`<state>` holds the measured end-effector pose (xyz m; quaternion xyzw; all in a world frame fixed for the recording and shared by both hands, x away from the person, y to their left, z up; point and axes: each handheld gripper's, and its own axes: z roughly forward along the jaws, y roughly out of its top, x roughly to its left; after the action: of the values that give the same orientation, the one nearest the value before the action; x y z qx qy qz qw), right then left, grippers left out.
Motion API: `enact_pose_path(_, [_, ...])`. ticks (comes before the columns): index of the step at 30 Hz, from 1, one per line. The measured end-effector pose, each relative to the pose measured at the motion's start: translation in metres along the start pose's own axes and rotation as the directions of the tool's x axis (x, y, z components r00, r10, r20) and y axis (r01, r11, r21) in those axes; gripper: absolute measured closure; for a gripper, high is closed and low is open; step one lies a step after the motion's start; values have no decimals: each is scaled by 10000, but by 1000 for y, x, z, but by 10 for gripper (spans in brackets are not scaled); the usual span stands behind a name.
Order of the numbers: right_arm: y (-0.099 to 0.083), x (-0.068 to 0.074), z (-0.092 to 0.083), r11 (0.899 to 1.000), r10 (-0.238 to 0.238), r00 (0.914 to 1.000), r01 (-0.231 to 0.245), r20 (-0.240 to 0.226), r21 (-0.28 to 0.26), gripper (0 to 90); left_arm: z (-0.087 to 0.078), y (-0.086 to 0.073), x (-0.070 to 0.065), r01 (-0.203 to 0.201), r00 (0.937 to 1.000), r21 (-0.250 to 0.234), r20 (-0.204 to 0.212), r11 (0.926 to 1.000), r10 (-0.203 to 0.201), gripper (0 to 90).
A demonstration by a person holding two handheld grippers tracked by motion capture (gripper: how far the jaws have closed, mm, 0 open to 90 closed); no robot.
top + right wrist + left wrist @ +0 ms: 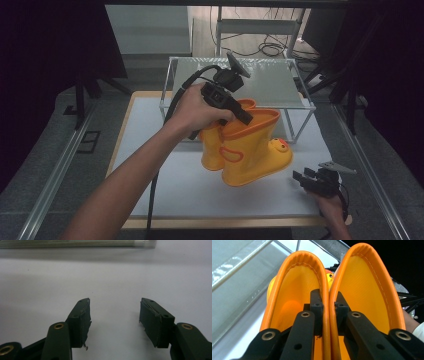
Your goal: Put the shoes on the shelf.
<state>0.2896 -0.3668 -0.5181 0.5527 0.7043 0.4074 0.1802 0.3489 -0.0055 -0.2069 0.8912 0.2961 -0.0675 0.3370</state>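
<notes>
At desk centre, left gripper [239, 114] clamps both boots [245, 145] by touching inner cuffs, fingers [316, 305] one inside each. Pair tilted, apparently lifted off desk [150, 130]; placement left. At 4 o'clock, right gripper [303, 178] idle, fingers released, empty.

2 yellow rubber boots [245, 147] with orange rims, side by side and tilted, toes pointing right, above the white counter [150, 150]. The near boot has an orange pull loop and a duck face on its toe. The adjoining rim walls [327, 302] are pressed together, both openings visible.
</notes>
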Motion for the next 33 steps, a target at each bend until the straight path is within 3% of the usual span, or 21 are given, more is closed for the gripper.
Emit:
enact_pose_path(11, [0, -1, 0, 10000, 60, 10000, -60, 10, 44, 421, -22, 25, 2, 226, 9994, -688, 290, 9974, -207, 821])
enact_pose_path(16, [0, -1, 0, 10000, 27, 10000, -27, 26, 1, 417, -35, 39, 12, 626, 9977, -980, 327, 9932, -596, 821])
enact_pose_path(22, [0, -1, -1, 10000, 58, 10000, -58, 5, -22, 413, -46, 57, 26, 987, 9946, -1202, -194, 9878, -1017, 821])
enact_pose_path(29, [-1, -1, -1, 9999, 129, 9999, -129, 19, -29, 414, -54, 78, 46, 1673, 9782, -1739, -938, 9704, -1855, 821])
enact_pose_path(33, [-1, 0, -2, 9999, 148, 9999, -148, -20, -19, 413, -56, 88, 60, 2205, 9565, -2087, -1452, 9528, -2531, 821])
